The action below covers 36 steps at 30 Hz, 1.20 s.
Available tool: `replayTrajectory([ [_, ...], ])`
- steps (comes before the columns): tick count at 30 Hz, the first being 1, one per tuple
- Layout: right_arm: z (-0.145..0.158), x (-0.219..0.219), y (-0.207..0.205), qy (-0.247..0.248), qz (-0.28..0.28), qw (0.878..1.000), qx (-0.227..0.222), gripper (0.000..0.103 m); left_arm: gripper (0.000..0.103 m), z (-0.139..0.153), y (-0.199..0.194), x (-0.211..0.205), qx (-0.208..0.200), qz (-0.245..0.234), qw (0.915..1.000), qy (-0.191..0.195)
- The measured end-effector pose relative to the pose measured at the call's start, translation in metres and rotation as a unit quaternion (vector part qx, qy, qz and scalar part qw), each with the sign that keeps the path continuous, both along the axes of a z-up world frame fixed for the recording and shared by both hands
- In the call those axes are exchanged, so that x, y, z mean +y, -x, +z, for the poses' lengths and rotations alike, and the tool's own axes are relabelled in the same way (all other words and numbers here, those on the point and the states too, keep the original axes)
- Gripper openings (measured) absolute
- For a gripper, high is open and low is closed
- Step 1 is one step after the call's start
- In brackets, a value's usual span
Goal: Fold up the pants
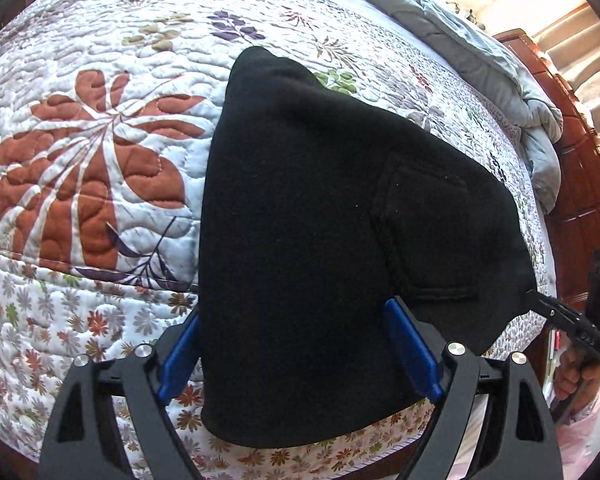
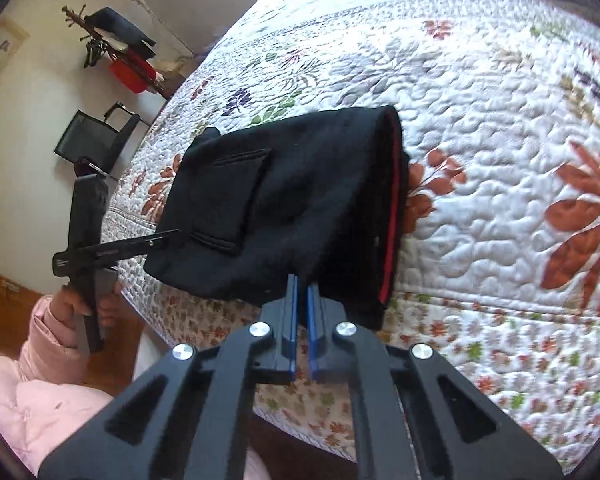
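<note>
folded black pants lying on the floral quilt near the bed's edge; left gripper jaws spread wide astride them, right gripper jaws closed, empty.

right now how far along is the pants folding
Done: the black pants lie on the quilt as a compact multi-layer bundle, pocket up. In hand: the right gripper seems pinched shut on its near edge; the left gripper straddles it, open. Left: perhaps one last fold or tidying.
</note>
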State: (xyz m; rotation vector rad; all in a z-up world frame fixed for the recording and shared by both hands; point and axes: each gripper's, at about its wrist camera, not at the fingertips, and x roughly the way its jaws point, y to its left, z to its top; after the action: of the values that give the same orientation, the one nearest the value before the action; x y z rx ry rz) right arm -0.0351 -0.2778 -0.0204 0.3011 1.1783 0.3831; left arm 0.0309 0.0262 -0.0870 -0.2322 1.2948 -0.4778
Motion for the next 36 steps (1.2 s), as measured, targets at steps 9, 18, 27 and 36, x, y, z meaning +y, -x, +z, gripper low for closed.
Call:
replayTrajectory([
  [9,-0.051,-0.005,-0.004,0.019,-0.021,0.998,0.063,0.004,0.091,-0.010,0.000,-0.008,-0.001,-0.009,1.0000,-0.003],
  [18,-0.053,-0.001,-0.005,0.040,-0.021,0.997,0.067,0.006,0.092,-0.009,0.001,-0.020,-0.010,-0.018,0.9995,-0.025],
  [27,-0.020,0.000,-0.005,0.057,-0.036,0.997,0.049,0.047,0.094,0.008,0.006,-0.032,-0.011,-0.016,0.9955,-0.092],
  [36,-0.012,0.000,-0.018,0.058,-0.055,0.996,0.045,0.068,0.095,0.025,0.017,-0.031,-0.038,-0.022,0.9899,-0.135],
])
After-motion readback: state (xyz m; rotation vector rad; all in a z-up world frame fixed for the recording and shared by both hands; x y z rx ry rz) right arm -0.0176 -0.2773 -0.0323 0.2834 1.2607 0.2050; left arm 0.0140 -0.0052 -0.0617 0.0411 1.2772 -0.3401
